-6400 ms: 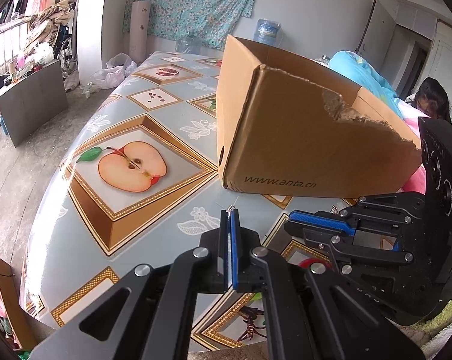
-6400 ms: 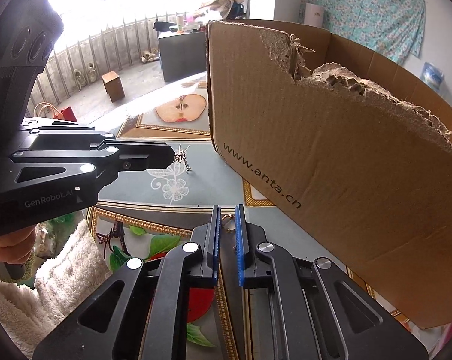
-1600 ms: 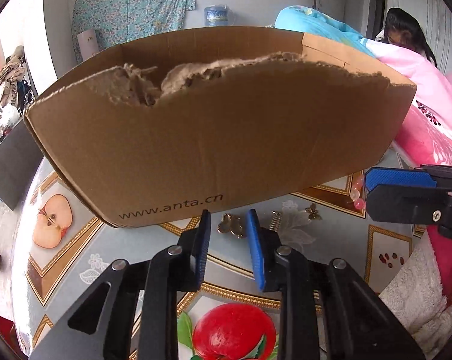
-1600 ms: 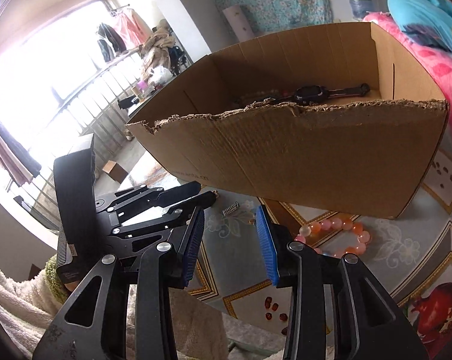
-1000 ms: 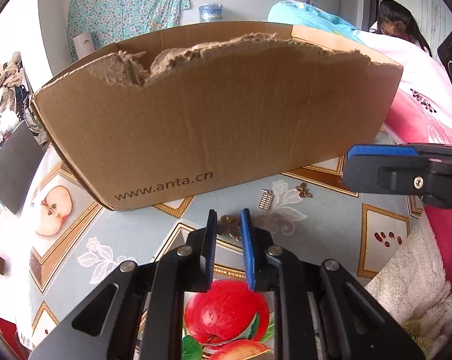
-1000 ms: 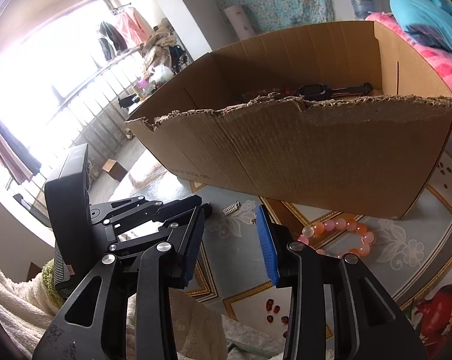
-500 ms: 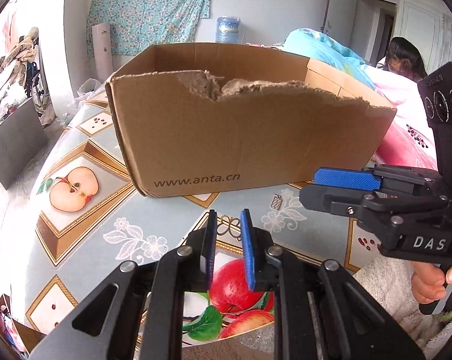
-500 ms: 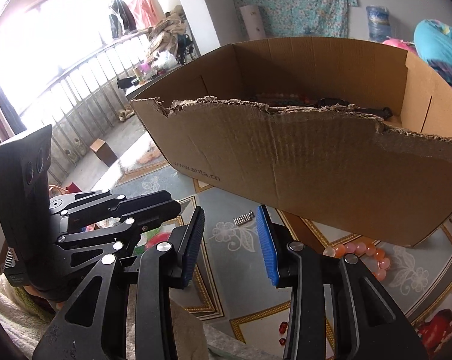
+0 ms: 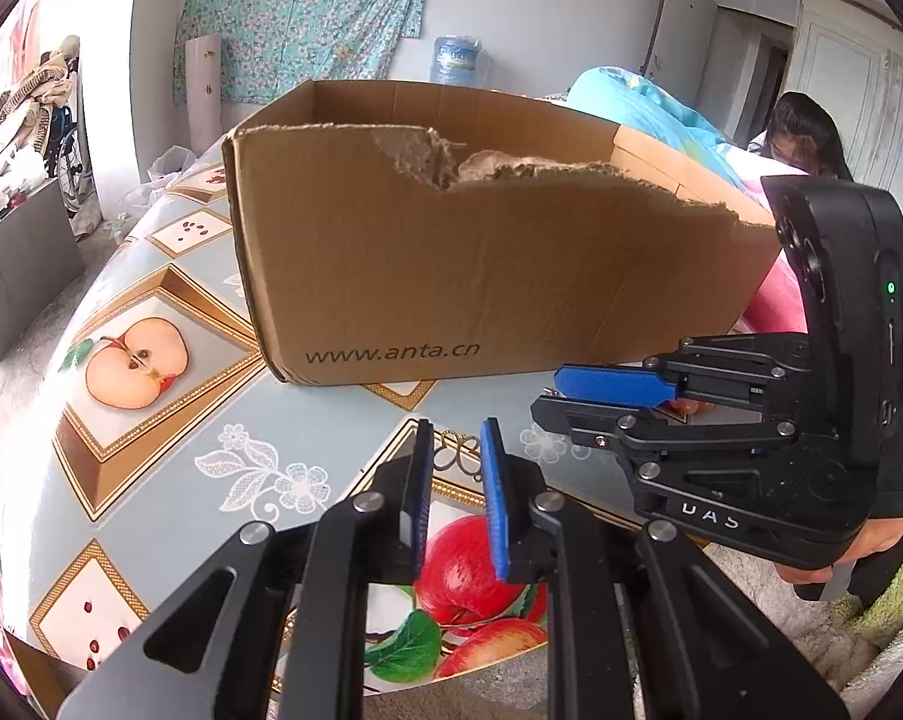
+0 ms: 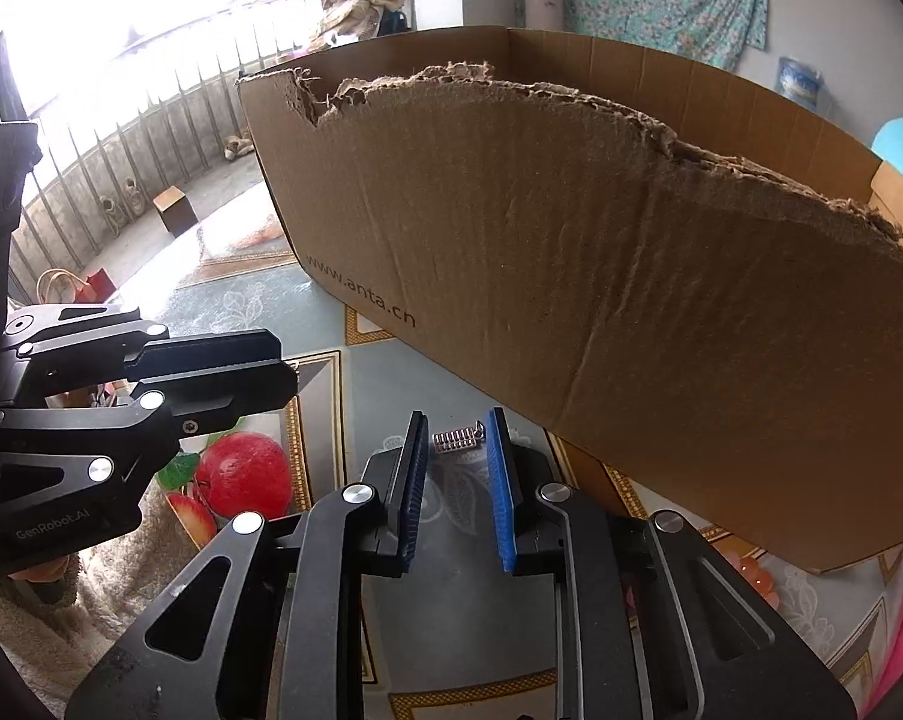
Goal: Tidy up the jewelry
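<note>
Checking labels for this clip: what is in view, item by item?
cardboard box: one, brown, torn front rim, on the table
tablecloth: one, grey-blue with fruit prints, over the table
gold filigree ornament: one, between the left claw's pads
silver ribbed charm: one, on the cloth before the box
bead bracelet: one, orange-pink, partly seen by the box's right corner
water bottle: one, blue, by the far wall
floral cloth: one, teal, on the wall
seated person: one, far right
left claw: black, blue pads
right claw: black, blue pads, closing around the charm
</note>
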Demonstrator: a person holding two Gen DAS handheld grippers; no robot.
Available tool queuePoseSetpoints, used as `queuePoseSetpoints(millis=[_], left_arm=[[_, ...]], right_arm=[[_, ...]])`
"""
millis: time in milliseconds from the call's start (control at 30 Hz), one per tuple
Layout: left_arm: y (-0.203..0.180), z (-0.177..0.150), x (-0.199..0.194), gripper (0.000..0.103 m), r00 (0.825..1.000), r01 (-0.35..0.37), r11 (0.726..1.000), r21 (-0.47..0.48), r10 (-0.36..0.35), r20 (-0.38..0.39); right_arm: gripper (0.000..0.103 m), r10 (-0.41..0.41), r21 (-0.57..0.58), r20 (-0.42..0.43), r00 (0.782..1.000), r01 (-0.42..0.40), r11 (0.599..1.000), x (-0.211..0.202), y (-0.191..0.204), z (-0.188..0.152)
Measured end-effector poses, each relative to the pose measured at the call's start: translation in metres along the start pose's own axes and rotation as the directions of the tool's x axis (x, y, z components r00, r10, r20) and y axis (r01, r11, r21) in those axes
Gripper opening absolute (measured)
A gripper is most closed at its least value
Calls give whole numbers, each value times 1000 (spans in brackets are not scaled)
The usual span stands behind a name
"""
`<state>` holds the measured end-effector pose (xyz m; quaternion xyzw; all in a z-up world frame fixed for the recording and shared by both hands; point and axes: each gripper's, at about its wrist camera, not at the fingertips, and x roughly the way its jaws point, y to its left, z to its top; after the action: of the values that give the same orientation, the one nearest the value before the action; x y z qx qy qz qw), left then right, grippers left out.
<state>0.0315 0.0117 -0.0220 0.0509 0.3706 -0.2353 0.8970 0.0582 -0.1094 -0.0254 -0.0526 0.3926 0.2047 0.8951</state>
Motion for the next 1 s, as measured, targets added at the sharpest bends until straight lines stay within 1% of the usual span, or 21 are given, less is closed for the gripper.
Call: queuePoseSetpoints(millis=[167, 200, 233, 367, 467, 600, 667, 700, 800, 1000], left_arm=[[6, 1, 1, 15, 1000, 3, 1000, -9, -3, -4], [6, 1, 1, 15, 1000, 3, 1000, -11, -3, -4], [7, 1, 1, 15, 1000, 4, 1000, -14, -4, -3], [7, 1, 1, 15, 1000, 4, 1000, -15, -4, -3], [7, 1, 1, 15, 1000, 1, 1000, -12, -1, -3], [7, 1, 0, 15, 1000, -2, 1000, -18, 2, -2], [7, 1, 0, 15, 1000, -2, 1000, -22, 2, -4], [7, 1, 0, 15, 1000, -1, 1000, -24, 1, -6], [6, 1, 1, 15, 1000, 0, 1000, -23, -1, -7], [7, 2, 0, 15, 1000, 4, 1000, -27, -4, -4]], right_arm=[[10, -12, -31, -4, 1000, 12, 999, -1, 6, -2], [10, -11, -29, -4, 1000, 11, 1000, -2, 6, -2], [0, -1, -24, -8, 1000, 1, 1000, -1, 6, -2], [0, -1, -12, -12, 1000, 1, 1000, -3, 7, -1], [0, 22, 30, -33, 999, -21, 999, -4, 4, 2], [5, 58, 115, -38, 998, -54, 992, -13, -4, 2], [17, 60, 155, -42, 997, -52, 986, -15, -10, 2], [19, 66, 172, -46, 997, -57, 983, -15, -12, 2], [19, 72, 206, -70, 995, -57, 977, -7, -16, 1], [20, 19, 144, -47, 999, -12, 989, -1, 1, 7]])
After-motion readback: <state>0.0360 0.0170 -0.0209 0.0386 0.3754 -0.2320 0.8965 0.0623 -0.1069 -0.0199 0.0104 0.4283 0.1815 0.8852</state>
